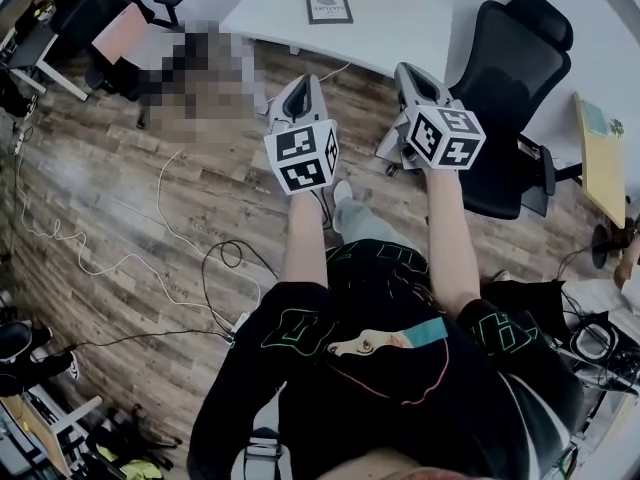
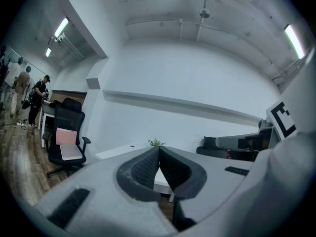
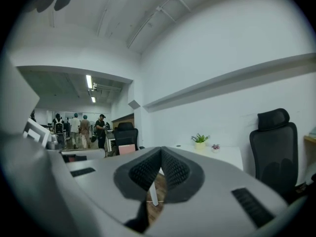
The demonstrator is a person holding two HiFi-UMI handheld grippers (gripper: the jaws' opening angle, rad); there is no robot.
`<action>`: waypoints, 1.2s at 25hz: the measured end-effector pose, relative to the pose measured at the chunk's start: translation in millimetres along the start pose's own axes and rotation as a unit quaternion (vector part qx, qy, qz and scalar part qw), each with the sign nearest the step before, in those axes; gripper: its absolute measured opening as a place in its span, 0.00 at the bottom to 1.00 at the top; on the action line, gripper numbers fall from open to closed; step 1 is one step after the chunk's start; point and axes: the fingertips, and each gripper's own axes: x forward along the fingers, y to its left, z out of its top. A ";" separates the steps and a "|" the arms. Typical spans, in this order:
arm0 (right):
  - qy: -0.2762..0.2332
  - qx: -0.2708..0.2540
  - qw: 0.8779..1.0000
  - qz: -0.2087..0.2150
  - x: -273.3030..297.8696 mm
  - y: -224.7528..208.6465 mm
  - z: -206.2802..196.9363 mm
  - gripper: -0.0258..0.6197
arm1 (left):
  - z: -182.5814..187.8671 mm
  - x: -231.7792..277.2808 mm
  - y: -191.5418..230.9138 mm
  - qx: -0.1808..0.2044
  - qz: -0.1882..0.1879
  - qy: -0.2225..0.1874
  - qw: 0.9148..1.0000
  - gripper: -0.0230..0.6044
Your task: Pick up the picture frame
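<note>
Picture frame (image 1: pixel 328 6) lies flat on the white table (image 1: pixel 400 28) at twelve o'clock in the head view, well apart from both grippers; neither gripper view shows it. Left gripper (image 1: pixel 297 90) and right gripper (image 1: pixel 412 74) point toward the table over the wood floor (image 1: pixel 120 198), each with its jaws pressed together on nothing. The right gripper view adds a small potted plant (image 3: pixel 200 138) at two o'clock and a black chair (image 3: pixel 274 142) at three. The left gripper view shows a chair with a pink pad (image 2: pixel 66 137) at nine.
</note>
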 end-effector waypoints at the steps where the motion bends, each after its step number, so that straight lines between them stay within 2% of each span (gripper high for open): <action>1: 0.002 0.003 1.000 -0.003 2.4 -4.1 -2.7 0.05 | -3.7 4.6 -0.4 -0.001 -0.002 0.004 1.000 0.05; 15: 0.053 0.035 0.997 -0.032 42.6 -67.5 -45.8 0.05 | -43.4 79.1 -14.8 -0.017 -0.022 0.052 0.998 0.05; 24: 0.083 0.059 0.993 -0.064 66.8 -115.1 -81.0 0.05 | -89.2 129.4 -17.5 -0.026 -0.036 0.098 0.994 0.05; 30: 0.103 0.075 0.989 -0.068 101.1 -136.6 -103.5 0.05 | -113.7 166.8 -10.3 -0.027 -0.038 0.124 0.991 0.05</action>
